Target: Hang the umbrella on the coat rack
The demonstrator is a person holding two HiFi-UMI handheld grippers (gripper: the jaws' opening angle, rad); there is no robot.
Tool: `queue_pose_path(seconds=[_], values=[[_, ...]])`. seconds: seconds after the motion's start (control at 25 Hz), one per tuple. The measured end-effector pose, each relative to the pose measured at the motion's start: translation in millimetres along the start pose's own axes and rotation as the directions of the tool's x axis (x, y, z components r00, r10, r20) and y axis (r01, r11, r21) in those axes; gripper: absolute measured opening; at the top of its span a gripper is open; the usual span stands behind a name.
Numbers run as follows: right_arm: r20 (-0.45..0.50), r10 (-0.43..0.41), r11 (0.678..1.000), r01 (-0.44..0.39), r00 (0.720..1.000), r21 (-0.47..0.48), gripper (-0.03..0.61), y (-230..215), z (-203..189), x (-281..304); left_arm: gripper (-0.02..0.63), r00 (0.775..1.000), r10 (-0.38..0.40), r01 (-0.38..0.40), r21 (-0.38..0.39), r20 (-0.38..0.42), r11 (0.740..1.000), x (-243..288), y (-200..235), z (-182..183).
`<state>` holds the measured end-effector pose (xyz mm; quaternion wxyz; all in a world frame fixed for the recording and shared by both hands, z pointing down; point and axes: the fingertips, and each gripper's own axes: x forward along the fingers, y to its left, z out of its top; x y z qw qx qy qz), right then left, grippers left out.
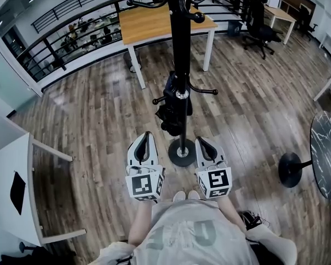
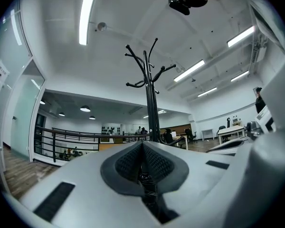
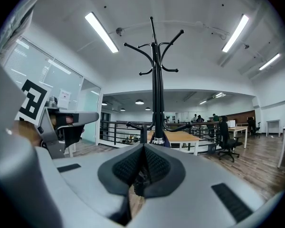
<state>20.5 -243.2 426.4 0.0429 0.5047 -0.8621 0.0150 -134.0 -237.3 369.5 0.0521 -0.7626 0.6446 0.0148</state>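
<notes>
A black coat rack [image 1: 181, 48] stands straight ahead on a round base [image 1: 182, 153]. A folded black umbrella [image 1: 170, 108] hangs against the pole from the lower hooks [image 1: 205, 90]. My left gripper [image 1: 146, 134] is shut with nothing in it, just left of the base. On the other side of the base, my right gripper [image 1: 202, 141] is also shut and empty. The left gripper view shows its pads [image 2: 133, 163] pressed together below the rack [image 2: 150, 94]. The right gripper view shows the same closed pads [image 3: 156, 164] under the rack [image 3: 155, 80].
A wooden table [image 1: 154, 24] stands behind the rack, with a black railing [image 1: 71, 35] beyond it. An office chair [image 1: 259, 24] is at the back right. A round dark marble table [image 1: 326, 153] and a pedestal base [image 1: 289, 170] are on the right, a white desk [image 1: 11, 170] on the left.
</notes>
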Motion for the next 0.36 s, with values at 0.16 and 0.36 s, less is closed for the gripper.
queue_pose_path(seconds=[0.16,0.36], values=[[0.001,0.005,1.000,-0.005,1.000,-0.004,0.029,-0.6,2.1,2.6,0.026,1.000,0.002,-0.002,0.000,-0.004,1.000,1.9,0.8,-0.1],[0.001,-0.001,1.000,0.001,1.000,-0.006,0.029,-2.1,0.7,8.3,0.026,1.000,0.006,-0.006,0.000,-0.013,1.000,5.1,6.2,-3.9]])
